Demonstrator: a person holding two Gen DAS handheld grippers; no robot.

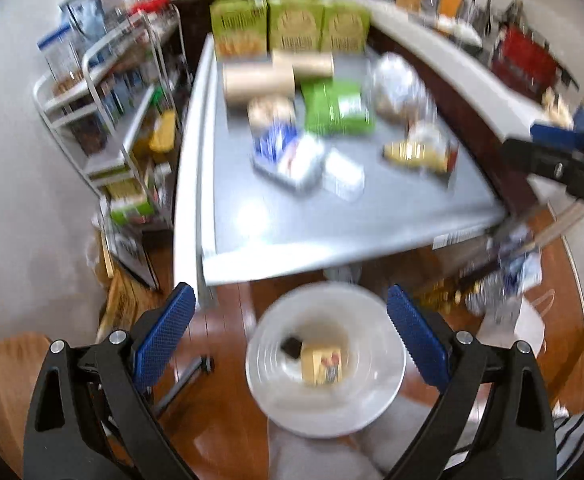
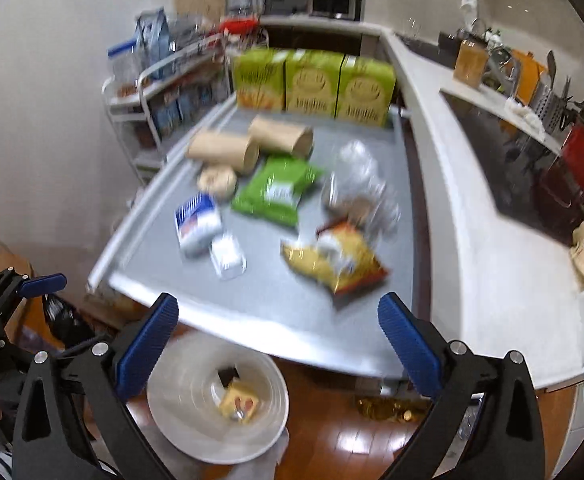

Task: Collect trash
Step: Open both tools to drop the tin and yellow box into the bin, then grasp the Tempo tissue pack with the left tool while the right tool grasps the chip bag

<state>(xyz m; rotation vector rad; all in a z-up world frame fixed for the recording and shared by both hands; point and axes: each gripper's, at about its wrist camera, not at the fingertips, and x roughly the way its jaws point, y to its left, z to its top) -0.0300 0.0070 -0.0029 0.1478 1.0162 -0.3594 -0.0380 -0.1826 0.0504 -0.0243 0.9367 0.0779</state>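
My left gripper point(image 1: 290, 308) is open and empty above a round white bin point(image 1: 276, 400) on the floor. In the bin lie a yellow carton point(image 1: 321, 366) and a small dark piece point(image 1: 292, 347). My right gripper point(image 2: 280, 312) is also open and empty, above and just right of the same bin point(image 2: 180, 412). On the grey table point(image 2: 272, 292) behind it lie a yellow chip bag point(image 2: 331, 260), a green packet point(image 2: 280, 190), a blue-and-white pack point(image 2: 198, 226), a clear plastic box point(image 2: 228, 258) and a crumpled clear bag point(image 2: 357, 184).
Three green boxes point(image 2: 311, 84) and two brown paper rolls point(image 2: 252, 144) sit at the table's far end. A white wire rack point(image 1: 112, 120) stands left of the table and a white counter point(image 2: 471, 220) runs along its right. Shiny wrappers point(image 1: 503, 280) lie on the wooden floor.
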